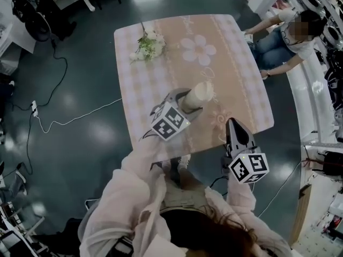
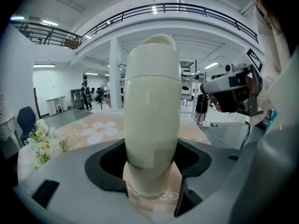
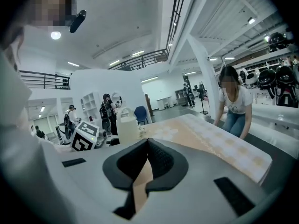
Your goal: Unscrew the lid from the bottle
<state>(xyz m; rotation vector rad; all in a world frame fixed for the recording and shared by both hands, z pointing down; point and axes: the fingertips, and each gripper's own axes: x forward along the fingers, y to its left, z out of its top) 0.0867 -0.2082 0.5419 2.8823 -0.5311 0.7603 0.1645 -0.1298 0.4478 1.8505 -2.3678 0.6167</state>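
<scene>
A cream bottle [image 1: 199, 94] with a domed, handled lid [image 2: 154, 55] is between the jaws of my left gripper [image 1: 187, 103], above the near middle of the table [image 1: 236, 63]. In the left gripper view the dark pads [image 2: 106, 164] press both sides of the bottle's [image 2: 152, 120] lower body, so the gripper [image 2: 152, 169] is shut on it. My right gripper [image 1: 234, 126] hovers at the table's near right edge, apart from the bottle. Its jaws meet with nothing between them [image 3: 148, 148]. From there the bottle [image 3: 127, 127] shows to the left.
A small bunch of white flowers [image 1: 148, 46] lies at the table's far left. A person [image 1: 284, 36] leans on the table's right side. A white cable [image 1: 69, 119] runs over the floor to the left of the table.
</scene>
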